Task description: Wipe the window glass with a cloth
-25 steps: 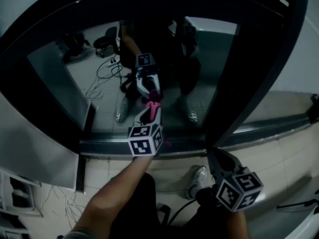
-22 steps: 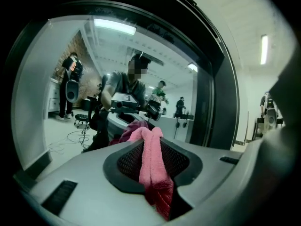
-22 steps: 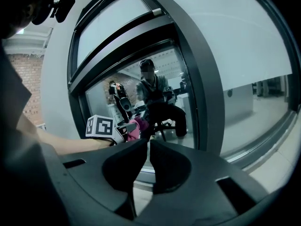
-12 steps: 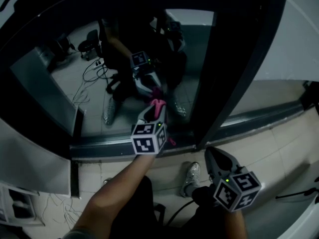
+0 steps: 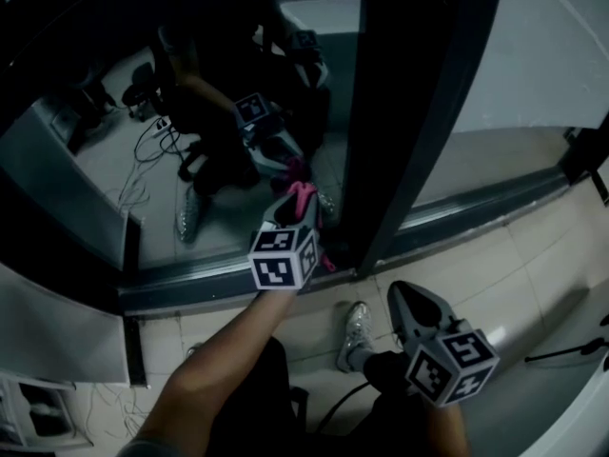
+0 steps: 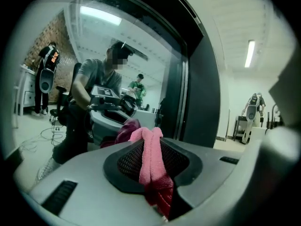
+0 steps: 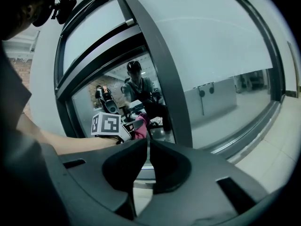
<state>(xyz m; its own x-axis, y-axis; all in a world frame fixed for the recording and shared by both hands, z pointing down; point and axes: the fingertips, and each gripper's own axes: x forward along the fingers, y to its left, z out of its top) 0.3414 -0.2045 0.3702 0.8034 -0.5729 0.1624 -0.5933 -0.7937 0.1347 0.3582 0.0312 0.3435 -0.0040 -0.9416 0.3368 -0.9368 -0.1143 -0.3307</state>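
Note:
My left gripper (image 5: 293,209) is shut on a folded pink cloth (image 5: 303,194) and holds it against the lower part of the window glass (image 5: 143,179), just left of the dark upright frame bar (image 5: 400,131). The glass mirrors the gripper, the cloth and the person. In the left gripper view the pink cloth (image 6: 151,157) is pinched between the mesh pads of the left gripper (image 6: 151,147), its tip touching the glass. My right gripper (image 5: 407,303) hangs low beside the person's leg, away from the glass. In its own view the right gripper (image 7: 147,147) is shut with nothing in it.
A grey sill track (image 5: 219,276) runs along the window's foot above the tiled floor (image 5: 533,255). Right of the frame bar is a frosted pane (image 5: 542,55). The person's shoe (image 5: 354,336) stands below the sill.
The left gripper has slid the pink cloth to the right along the glass, closer to the dark frame bar. The right gripper has stayed low and shut.

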